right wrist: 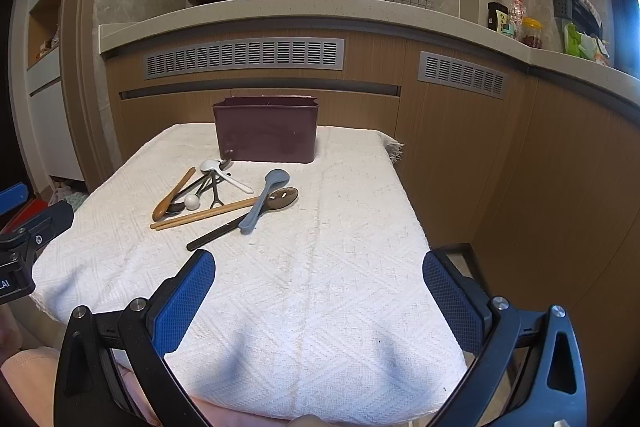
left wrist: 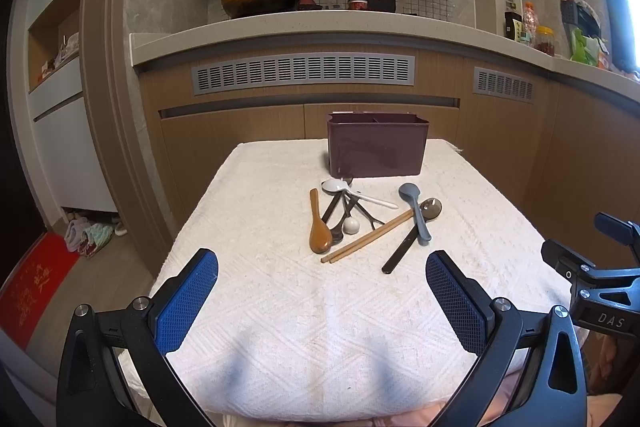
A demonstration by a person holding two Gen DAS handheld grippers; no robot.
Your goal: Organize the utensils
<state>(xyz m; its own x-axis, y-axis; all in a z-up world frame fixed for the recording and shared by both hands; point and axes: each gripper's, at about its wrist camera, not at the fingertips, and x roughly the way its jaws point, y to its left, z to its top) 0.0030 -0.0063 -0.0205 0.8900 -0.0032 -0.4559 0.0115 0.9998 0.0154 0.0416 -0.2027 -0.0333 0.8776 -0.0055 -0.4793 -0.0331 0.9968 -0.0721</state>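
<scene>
I hold the left gripper [left wrist: 322, 291] and the right gripper [right wrist: 319, 293] spread wide and empty above the near edge of the white towel [left wrist: 280, 307], well short of the pile. I judge the first pick is due, and loose outliers should go first, pinched mid-handle so the tangle stays put.

Counting left to right: one wooden spoon [left wrist: 318, 227], a knot of dark utensils [left wrist: 344, 213] I cannot count, one white spoon [left wrist: 352, 191], one white ball-ended piece [left wrist: 351, 225], one pair of chopsticks [left wrist: 368, 237], one black-handled spoon [left wrist: 412, 233], one grey spoon [left wrist: 416, 211]. One maroon caddy [left wrist: 378, 147] stands at the far edge, just behind the pile.
</scene>
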